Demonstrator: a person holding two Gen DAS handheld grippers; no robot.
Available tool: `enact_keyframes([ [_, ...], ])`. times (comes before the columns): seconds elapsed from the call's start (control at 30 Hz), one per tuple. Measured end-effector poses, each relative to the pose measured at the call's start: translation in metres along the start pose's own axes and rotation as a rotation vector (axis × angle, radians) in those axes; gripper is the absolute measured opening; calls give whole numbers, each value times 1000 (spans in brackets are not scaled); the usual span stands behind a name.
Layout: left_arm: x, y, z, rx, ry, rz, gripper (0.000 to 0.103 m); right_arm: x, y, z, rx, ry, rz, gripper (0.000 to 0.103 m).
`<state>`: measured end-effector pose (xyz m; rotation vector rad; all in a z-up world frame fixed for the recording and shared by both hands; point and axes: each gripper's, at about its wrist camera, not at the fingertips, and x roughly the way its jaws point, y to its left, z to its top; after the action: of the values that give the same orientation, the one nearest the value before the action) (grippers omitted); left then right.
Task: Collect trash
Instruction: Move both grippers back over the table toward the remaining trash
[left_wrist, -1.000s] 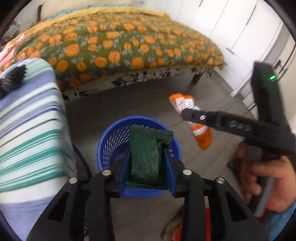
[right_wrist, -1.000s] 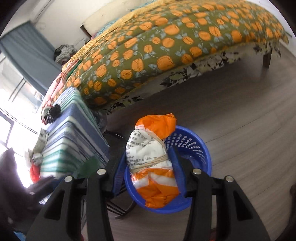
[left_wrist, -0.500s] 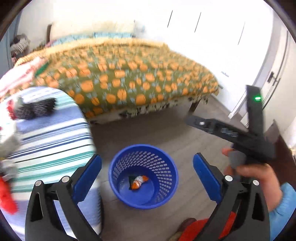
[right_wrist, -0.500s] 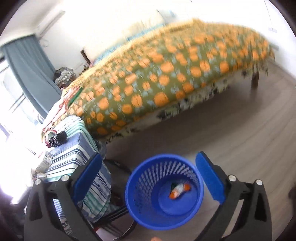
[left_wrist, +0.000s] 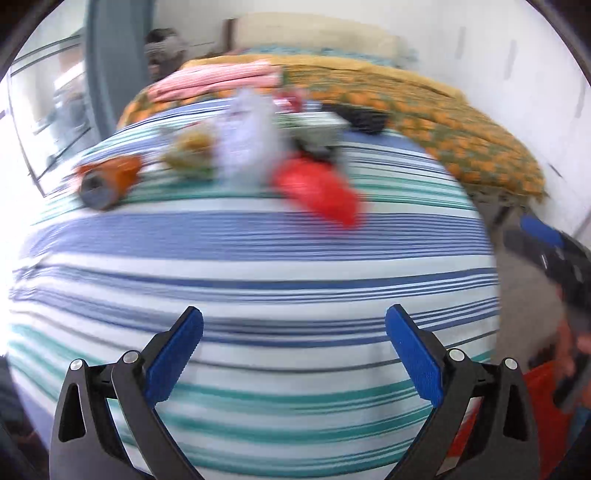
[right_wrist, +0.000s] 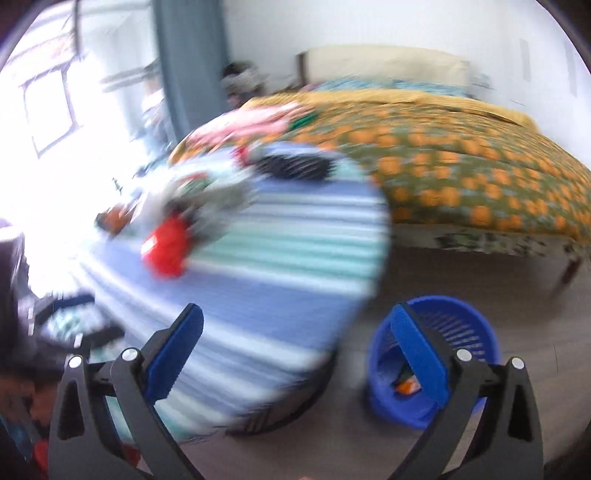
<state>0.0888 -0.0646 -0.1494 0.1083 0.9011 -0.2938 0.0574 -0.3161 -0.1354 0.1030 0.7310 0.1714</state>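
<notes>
My left gripper (left_wrist: 293, 354) is open and empty above a round table with a striped cloth (left_wrist: 258, 258). At the table's far side lies blurred trash: a red wrapper (left_wrist: 317, 190), a white crumpled bag (left_wrist: 245, 136), an orange can on its side (left_wrist: 109, 181), a yellowish lump (left_wrist: 192, 151) and a black item (left_wrist: 364, 118). My right gripper (right_wrist: 295, 354) is open and empty too, over the table's edge (right_wrist: 280, 295). The blue mesh bin (right_wrist: 443, 354) stands on the floor to the right of the table, with an orange wrapper (right_wrist: 406, 386) inside. The red wrapper (right_wrist: 166, 245) shows in the right wrist view as well.
A bed with an orange-patterned cover (right_wrist: 461, 170) runs behind the table and bin. A grey curtain (right_wrist: 188, 70) and a bright window (right_wrist: 48, 107) are at the back left. The other hand-held gripper (left_wrist: 554, 254) shows at the right edge of the left wrist view.
Both grippers opened and dropped their pieces, a green packet and an orange-white wrapper, into the blue bin. Both then swung left toward the striped table.
</notes>
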Motion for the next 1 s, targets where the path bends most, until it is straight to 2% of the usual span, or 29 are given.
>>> enact_keyframes([
  [0.13,0,51,6,-42,6,79,98,29,58,0,-58,109,46,98],
  [0.33,18,106,13,-74,42,136,98,80,119,19,-170,233,40,98],
  [0.4,17,115,13,-98,45,107,98,99,128,23,-193,261,17,98],
  [0.6,18,113,12,-87,45,125,99,110,134,28,-195,227,12,99],
  [1.0,17,113,13,-88,44,125,99,111,131,29,-188,226,5,99],
])
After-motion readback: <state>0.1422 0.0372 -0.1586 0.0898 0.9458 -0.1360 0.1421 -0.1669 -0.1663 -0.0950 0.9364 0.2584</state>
